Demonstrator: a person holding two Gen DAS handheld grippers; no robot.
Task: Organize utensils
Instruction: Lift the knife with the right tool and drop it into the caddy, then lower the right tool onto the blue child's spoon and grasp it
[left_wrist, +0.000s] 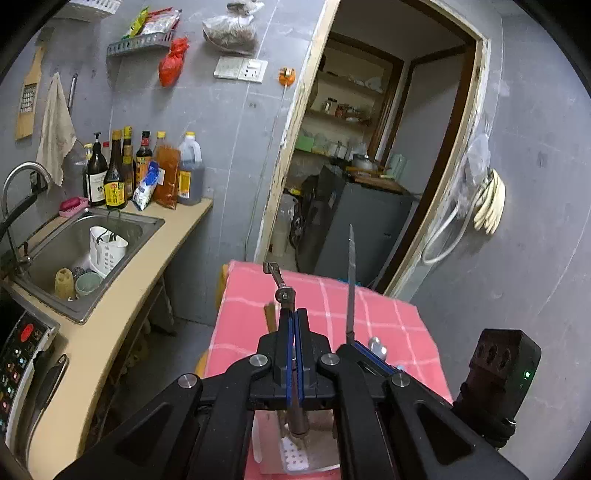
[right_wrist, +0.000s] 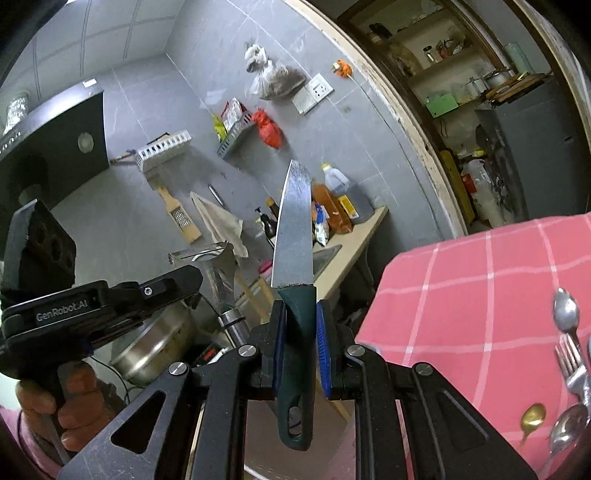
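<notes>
My right gripper (right_wrist: 299, 314) is shut on the dark green handle of a kitchen knife (right_wrist: 293, 229), blade pointing up; the knife also shows edge-on in the left wrist view (left_wrist: 351, 280). My left gripper (left_wrist: 294, 317) is shut on a metal peeler (left_wrist: 282, 288), its head sticking up past the fingertips; the peeler's head shows in the right wrist view (right_wrist: 207, 254). Below the left gripper a clear plastic holder (left_wrist: 295, 450) stands on the pink checked tablecloth (left_wrist: 369, 317). Spoons and a fork (right_wrist: 570, 354) and a gold spoon (right_wrist: 532, 417) lie on the cloth at the right.
A counter (left_wrist: 147, 266) with a steel sink (left_wrist: 74, 254) holding a white caddy and cup runs along the left. Sauce bottles (left_wrist: 140, 170) stand behind the sink. An open doorway (left_wrist: 369, 166) leads to a storeroom. A steel pot (right_wrist: 155, 350) sits low left.
</notes>
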